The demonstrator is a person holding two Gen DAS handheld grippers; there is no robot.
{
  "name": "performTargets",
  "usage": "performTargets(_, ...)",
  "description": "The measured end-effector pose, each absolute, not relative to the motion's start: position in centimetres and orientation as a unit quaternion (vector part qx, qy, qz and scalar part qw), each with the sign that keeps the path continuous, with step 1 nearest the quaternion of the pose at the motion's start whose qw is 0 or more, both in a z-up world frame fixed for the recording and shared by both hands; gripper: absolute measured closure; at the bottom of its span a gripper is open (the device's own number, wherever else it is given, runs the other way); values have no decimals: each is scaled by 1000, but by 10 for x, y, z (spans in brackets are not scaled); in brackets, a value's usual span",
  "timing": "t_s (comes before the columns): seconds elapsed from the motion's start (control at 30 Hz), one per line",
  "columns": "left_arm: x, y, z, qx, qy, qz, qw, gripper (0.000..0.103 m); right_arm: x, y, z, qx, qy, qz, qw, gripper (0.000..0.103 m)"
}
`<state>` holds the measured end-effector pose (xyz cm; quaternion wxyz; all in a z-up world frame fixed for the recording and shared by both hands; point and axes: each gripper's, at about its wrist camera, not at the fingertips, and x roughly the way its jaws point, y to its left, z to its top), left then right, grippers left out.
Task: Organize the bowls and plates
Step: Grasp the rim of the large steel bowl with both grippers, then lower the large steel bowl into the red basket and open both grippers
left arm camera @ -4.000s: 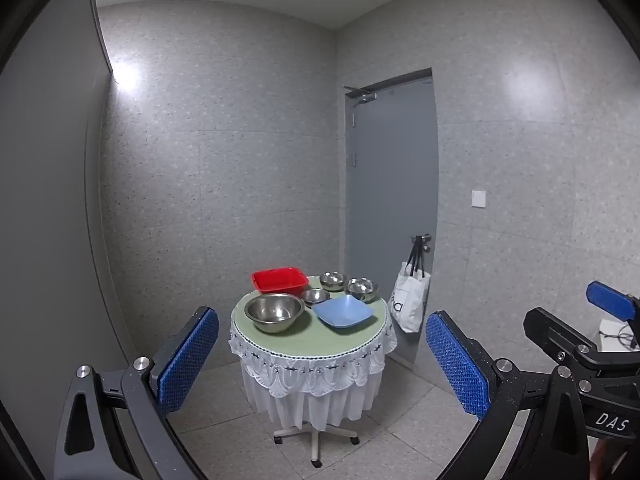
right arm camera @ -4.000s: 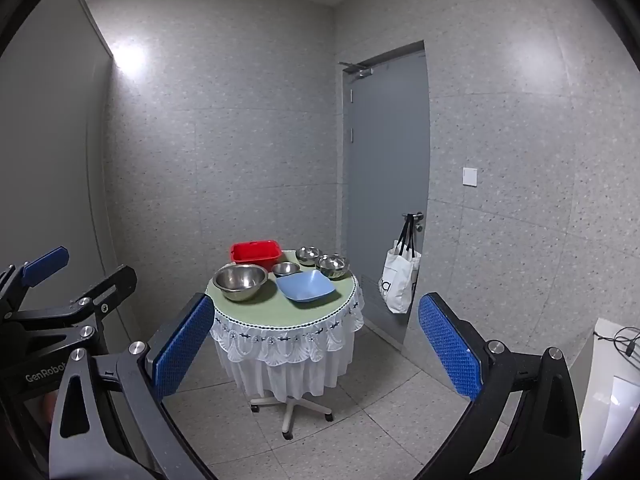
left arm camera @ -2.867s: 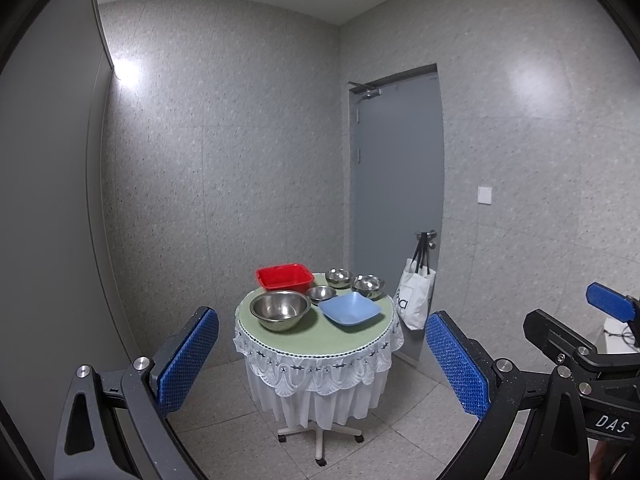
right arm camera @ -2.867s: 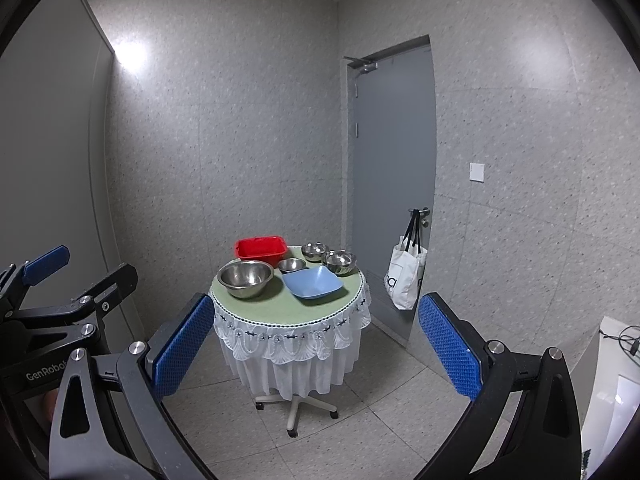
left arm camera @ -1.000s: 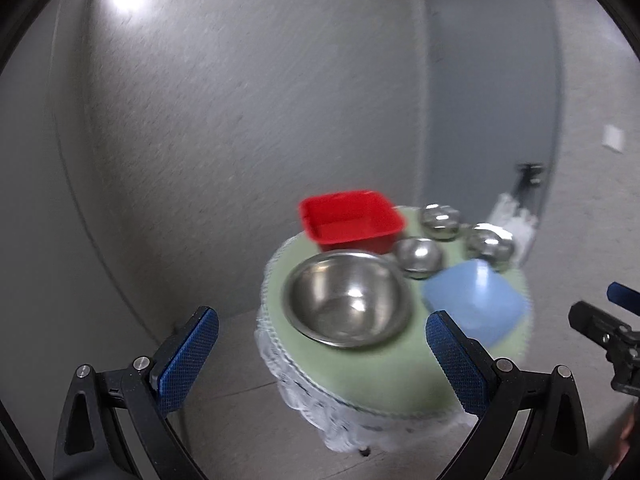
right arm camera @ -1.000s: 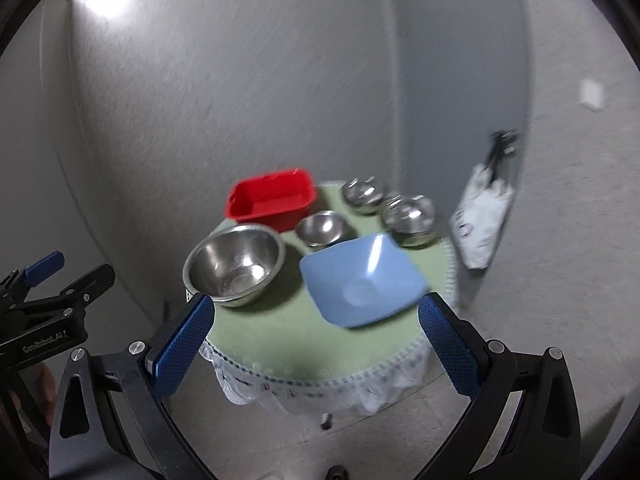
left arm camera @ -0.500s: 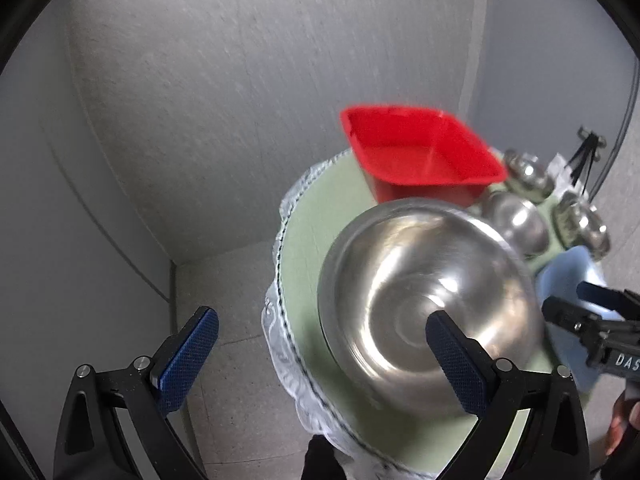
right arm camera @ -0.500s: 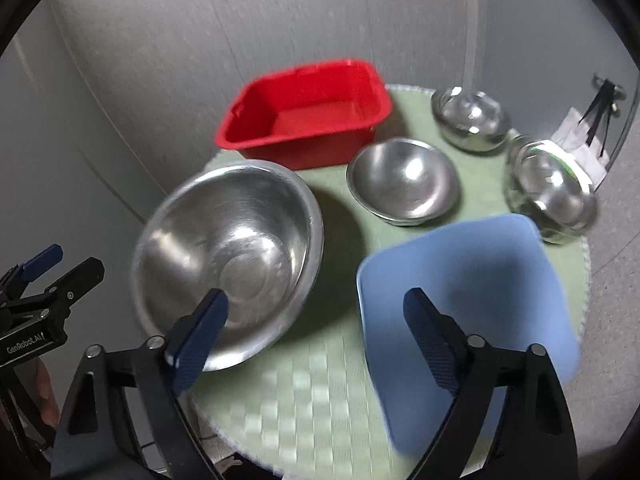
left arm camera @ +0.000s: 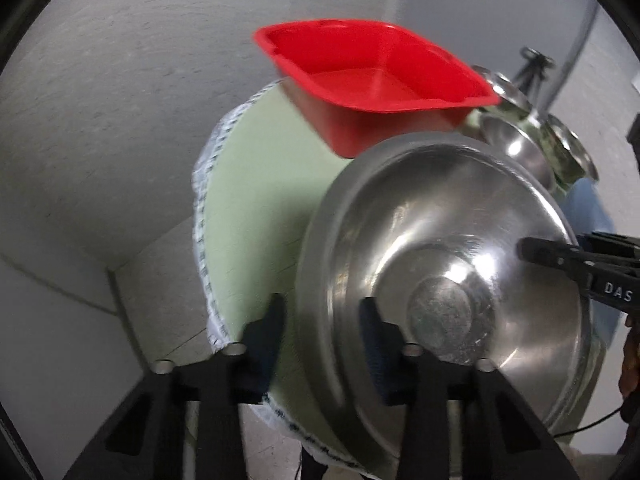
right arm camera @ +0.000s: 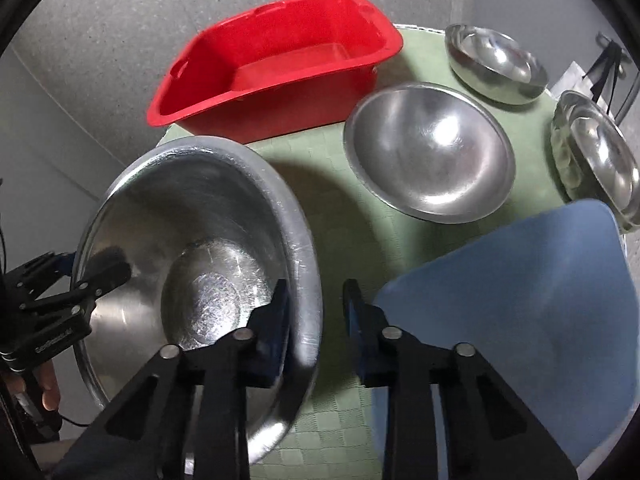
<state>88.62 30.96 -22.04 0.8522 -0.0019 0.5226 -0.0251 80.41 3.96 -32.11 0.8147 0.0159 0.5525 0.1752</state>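
Both grippers have closed in from across the room onto the large steel bowl (right arm camera: pixel 192 248). Left gripper (left arm camera: pixel 320 336) and right gripper (right arm camera: pixel 314 312) straddle opposite rim edges, jaws narrowed; contact uncertain. Bowl upright, mouth up, round, on table (right arm camera: pixel 320 184) beside red tub (right arm camera: pixel 276 64).

The left gripper (left arm camera: pixel 320 332) straddles the near rim of the big steel bowl (left arm camera: pixel 448 280), one finger outside, one inside. The right gripper (left arm camera: pixel 576 264) reaches over the far rim. Behind sit a red tub (left arm camera: pixel 372 84), smaller steel bowls (left arm camera: pixel 520 140) and a blue plate (left arm camera: pixel 588 216) on the green worktop (left arm camera: pixel 256 200).
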Motion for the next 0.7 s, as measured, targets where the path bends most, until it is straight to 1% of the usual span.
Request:
performTargets(0.03,890,310,-223,2,524,-33,851,82,803,42,-319,16,550,177,816,88)
performTargets(0.1,896,314,-228,13,525,-36,850,82,804,46,-315,13,551,174,816,88)
performTargets(0.23,907,323,-228,1,518,-68,853,83,806,40,-302,27,545,171,820,90)
performTargets(0.4,926,326,-198,-3,472,-101,876,83,811,26,-255,32,516,168,840,90)
performTargets(0.57,979,335,-178,-6,422,-109,900,83,848,27,-214,38,477,168,862,89)
performTargets(0.7,1038,343,-181,7,404,-97,910,83,896,33,-203,50,462,159,871,88)
